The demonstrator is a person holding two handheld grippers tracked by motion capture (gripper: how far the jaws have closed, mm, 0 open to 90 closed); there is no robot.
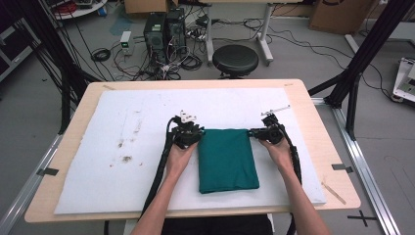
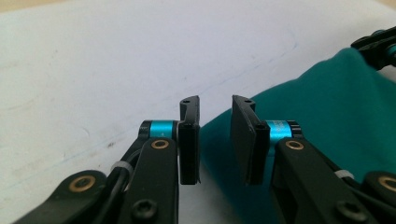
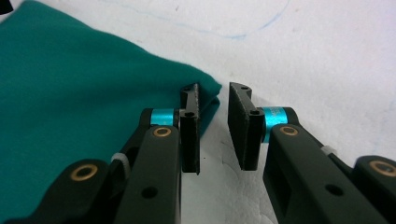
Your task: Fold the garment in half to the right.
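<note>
Green cloth (image 1: 227,159), corners behind fingers

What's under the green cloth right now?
The folded green cloth lies flat on the white mat, which covers the wooden table. Whatever the cloth covers, or holds between its folded layers, is hidden.

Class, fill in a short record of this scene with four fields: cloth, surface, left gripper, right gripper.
cloth: green cloth, folded, lying flat
surface: white mat on a wooden table
left gripper: left gripper at the cloth's far left corner, jaws apart with a gap, pads not pressing the cloth
right gripper: right gripper at the far right corner, jaws apart, cloth corner at the gap, not pinched
</note>
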